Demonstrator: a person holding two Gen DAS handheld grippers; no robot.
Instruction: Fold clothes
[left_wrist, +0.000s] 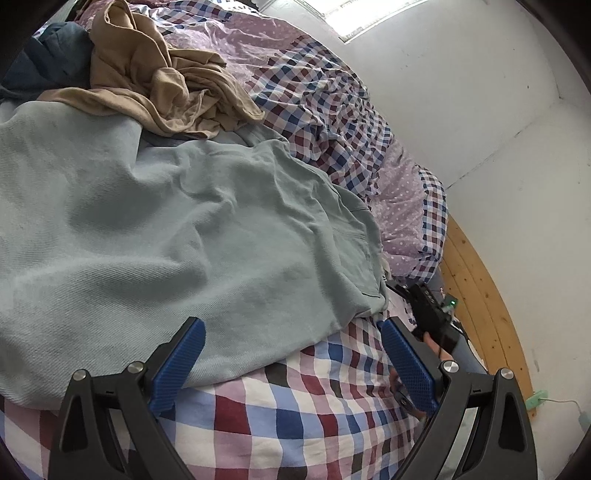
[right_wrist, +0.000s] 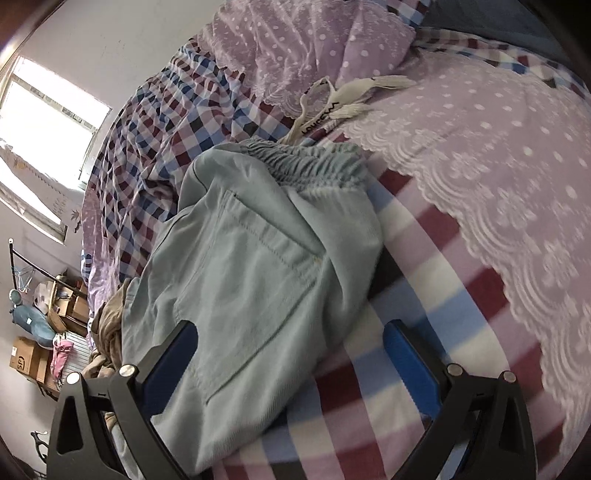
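Pale blue-green trousers (left_wrist: 155, 236) lie spread across a checked bedsheet (left_wrist: 288, 417). My left gripper (left_wrist: 291, 328) is open just over their near edge, and its left blue pad (left_wrist: 181, 365) rests on the cloth. In the right wrist view the same trousers (right_wrist: 251, 280) show a back pocket and a gathered elastic waistband (right_wrist: 314, 166). My right gripper (right_wrist: 290, 332) is open, straddling the trousers' near side, nothing pinched. The right gripper's black body (left_wrist: 432, 314) shows at the bed edge in the left wrist view.
A crumpled tan garment (left_wrist: 162, 74) and a dark blue one (left_wrist: 51, 59) lie behind the trousers. A lilac dotted quilt (right_wrist: 498, 155) with lace trim covers the bed's far side. A white drawstring (right_wrist: 354, 96) rests on it. Cardboard boxes (right_wrist: 29, 358) stand by the wall.
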